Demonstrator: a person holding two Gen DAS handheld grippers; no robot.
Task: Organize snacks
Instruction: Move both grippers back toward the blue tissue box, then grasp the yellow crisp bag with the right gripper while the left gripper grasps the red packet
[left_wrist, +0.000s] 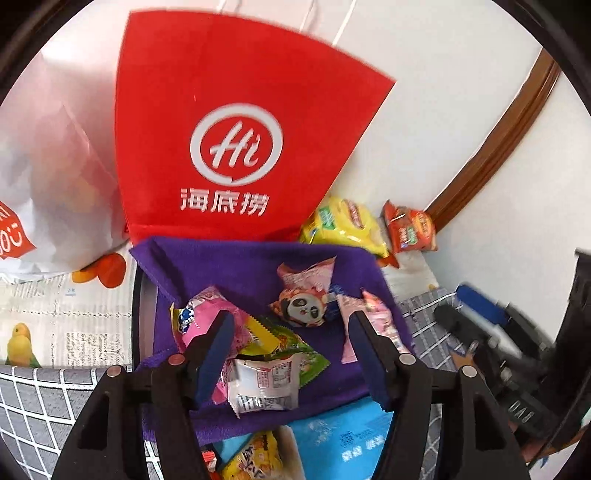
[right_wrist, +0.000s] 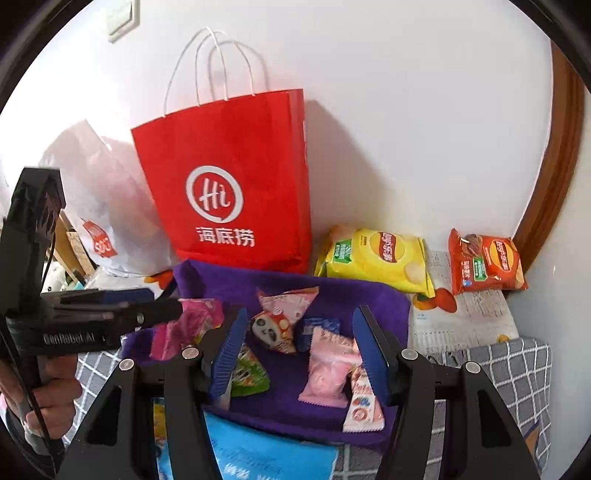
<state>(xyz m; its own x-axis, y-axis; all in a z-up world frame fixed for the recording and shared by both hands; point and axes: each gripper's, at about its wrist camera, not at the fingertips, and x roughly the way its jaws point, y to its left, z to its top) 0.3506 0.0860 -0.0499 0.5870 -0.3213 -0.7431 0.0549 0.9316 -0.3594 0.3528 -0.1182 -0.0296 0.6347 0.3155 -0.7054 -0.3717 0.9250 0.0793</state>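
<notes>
Several small snack packets lie on a purple cloth (left_wrist: 251, 269) (right_wrist: 343, 295): a panda packet (left_wrist: 303, 308) (right_wrist: 271, 332), a pink packet (left_wrist: 203, 317), a green packet (left_wrist: 295, 350), a white packet (left_wrist: 264, 384) and a pale pink packet (right_wrist: 328, 373). My left gripper (left_wrist: 291, 354) is open and empty above the green and white packets. My right gripper (right_wrist: 299, 358) is open and empty above the cloth, with the pale pink packet between its fingers. The left gripper also shows in the right wrist view (right_wrist: 147, 314).
A red paper bag (left_wrist: 236, 122) (right_wrist: 229, 184) stands against the wall behind the cloth. A white bag (left_wrist: 48, 177) is to its left. A yellow chip bag (right_wrist: 376, 256) and an orange chip bag (right_wrist: 484, 262) lie at the right. A blue packet (left_wrist: 343, 439) lies in front.
</notes>
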